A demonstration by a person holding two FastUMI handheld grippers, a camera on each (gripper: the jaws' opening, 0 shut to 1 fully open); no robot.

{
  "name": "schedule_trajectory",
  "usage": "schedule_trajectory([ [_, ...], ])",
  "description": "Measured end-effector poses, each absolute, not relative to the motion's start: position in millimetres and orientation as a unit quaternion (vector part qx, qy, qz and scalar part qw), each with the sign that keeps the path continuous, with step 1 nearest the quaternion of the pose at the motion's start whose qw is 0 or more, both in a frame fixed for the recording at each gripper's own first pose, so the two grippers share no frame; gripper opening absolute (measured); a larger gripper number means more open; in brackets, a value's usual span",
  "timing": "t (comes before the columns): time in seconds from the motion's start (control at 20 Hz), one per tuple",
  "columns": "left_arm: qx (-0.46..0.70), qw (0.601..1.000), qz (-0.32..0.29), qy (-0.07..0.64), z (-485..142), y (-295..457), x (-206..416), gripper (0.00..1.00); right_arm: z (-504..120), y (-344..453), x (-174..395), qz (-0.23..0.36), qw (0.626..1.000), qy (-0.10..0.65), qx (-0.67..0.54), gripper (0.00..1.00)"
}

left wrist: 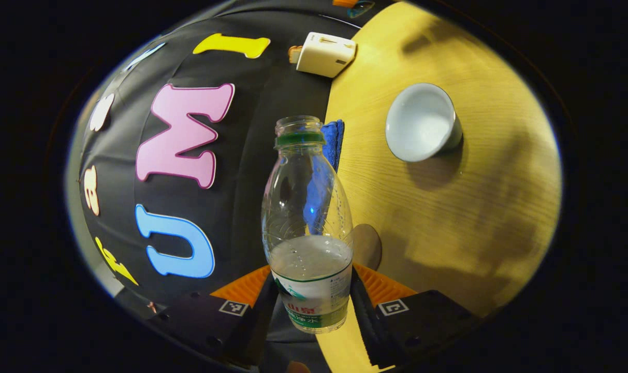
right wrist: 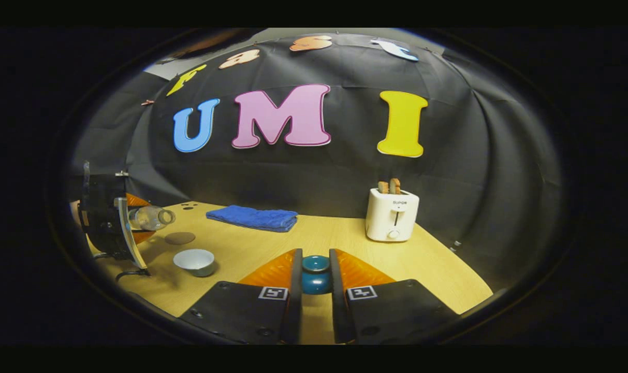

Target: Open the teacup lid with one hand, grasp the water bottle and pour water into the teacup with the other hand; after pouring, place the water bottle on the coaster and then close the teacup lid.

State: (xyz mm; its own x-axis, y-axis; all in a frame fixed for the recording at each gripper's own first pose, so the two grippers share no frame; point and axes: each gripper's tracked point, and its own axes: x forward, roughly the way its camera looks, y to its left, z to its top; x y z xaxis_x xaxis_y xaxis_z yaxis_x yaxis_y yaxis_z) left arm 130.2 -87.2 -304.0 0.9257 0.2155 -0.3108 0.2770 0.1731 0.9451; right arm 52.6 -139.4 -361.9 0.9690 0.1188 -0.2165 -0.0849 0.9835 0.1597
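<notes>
Left tool [left wrist: 314,298] pinching clear ribbed bottle [left wrist: 307,228]; right tool [right wrist: 315,280] clamping glossy round lid [right wrist: 316,274]

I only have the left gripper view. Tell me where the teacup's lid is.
Observer: The round teal lid is clamped between the right gripper's fingers, well away from the white teacup.
Operator: Report how the bottle sits against the cup.
Observer: In the right gripper view, the clear plastic water bottle in the left gripper lies nearly level. Its open mouth appears over the brown round coaster, not over the teacup.
</notes>
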Motion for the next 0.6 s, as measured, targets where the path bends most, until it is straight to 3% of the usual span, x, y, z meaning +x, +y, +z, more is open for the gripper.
schedule_trajectory([
  [0.6, 0.723, 0.668, -0.034, 0.174, -300.8, -82.3, 133.9, 0.75, -362.4, -145.2, 43.0, 0.064, 0.99, 0.112, 0.048, 0.27],
])
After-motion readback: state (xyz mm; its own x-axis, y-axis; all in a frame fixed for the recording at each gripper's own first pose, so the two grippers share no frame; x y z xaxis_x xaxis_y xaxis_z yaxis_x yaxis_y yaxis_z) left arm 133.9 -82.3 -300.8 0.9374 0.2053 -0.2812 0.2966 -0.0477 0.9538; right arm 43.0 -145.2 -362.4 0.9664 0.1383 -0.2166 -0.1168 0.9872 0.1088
